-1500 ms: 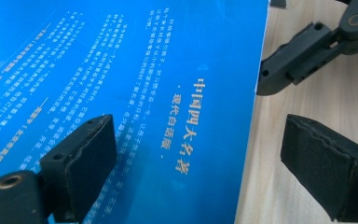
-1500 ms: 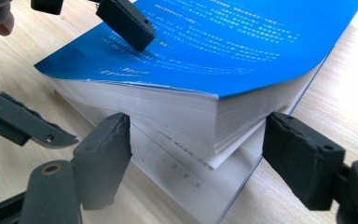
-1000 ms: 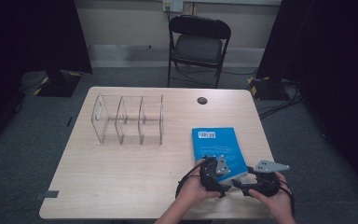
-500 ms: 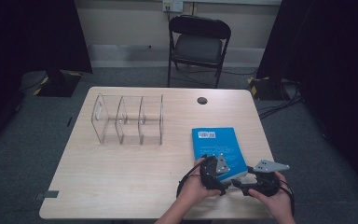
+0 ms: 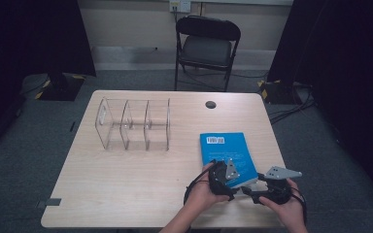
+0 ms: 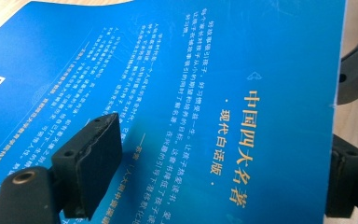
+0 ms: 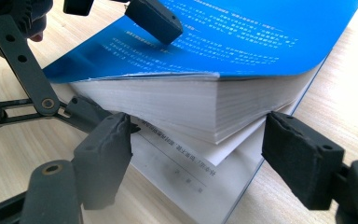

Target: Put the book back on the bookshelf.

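Note:
A thick blue book (image 5: 226, 148) with white and gold print lies on the right half of the table. My left gripper (image 5: 233, 180) is at its near edge. One jaw rests on the cover (image 6: 242, 93), the other sits under the page block (image 7: 168, 102) and holds that edge up off the bottom pages (image 7: 182, 168). These jaws have just been closing with the book between them. My right gripper (image 5: 252, 191) is at the book's near right corner, open; its fingers (image 7: 102, 158) stand apart on either side of that corner without touching it.
A clear acrylic divider rack (image 5: 133, 124) stands on the left half of the wooden table (image 5: 126, 184). A round black cap (image 5: 211, 104) sits near the far edge. A black folding chair (image 5: 206, 46) stands beyond the table.

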Motion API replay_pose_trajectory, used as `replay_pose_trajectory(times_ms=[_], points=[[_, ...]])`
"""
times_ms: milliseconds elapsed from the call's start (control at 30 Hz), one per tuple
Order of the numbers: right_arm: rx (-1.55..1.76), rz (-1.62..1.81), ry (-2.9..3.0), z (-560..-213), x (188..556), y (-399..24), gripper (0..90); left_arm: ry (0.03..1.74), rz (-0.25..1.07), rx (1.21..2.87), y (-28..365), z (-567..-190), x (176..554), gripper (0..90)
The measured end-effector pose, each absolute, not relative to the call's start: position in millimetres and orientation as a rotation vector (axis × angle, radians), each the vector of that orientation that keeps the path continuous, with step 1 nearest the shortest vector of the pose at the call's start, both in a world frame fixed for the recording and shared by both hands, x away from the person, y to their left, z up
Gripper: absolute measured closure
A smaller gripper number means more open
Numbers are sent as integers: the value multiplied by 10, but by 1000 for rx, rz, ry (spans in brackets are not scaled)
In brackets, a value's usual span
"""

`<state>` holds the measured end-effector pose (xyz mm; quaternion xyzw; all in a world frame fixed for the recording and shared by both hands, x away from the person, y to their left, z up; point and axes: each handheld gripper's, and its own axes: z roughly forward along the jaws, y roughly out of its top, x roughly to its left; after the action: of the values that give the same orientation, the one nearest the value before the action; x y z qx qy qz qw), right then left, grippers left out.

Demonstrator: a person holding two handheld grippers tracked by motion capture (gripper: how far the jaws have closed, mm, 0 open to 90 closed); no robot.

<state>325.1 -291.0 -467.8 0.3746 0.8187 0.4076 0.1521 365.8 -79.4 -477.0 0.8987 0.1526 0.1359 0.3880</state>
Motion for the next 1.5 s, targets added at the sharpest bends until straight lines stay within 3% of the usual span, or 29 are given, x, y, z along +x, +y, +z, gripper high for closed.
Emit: replay_pose_trajectory(times_ms=[800,967,1167,1500], points=[[1105,1187,2339,-4683,3255,-2907,239,402,376,2318,-816,-4749,3641,170],[1123,1216,2331,-4688,3261,-2920,242,383,365,2300,-808,-4729,3615,274],[1124,1262,2328,-4718,3278,-2974,262,367,356,2306,-808,-4715,3612,296],[1070,1273,2432,-4818,3294,-3116,254,337,303,2339,-798,-4635,3620,428]])
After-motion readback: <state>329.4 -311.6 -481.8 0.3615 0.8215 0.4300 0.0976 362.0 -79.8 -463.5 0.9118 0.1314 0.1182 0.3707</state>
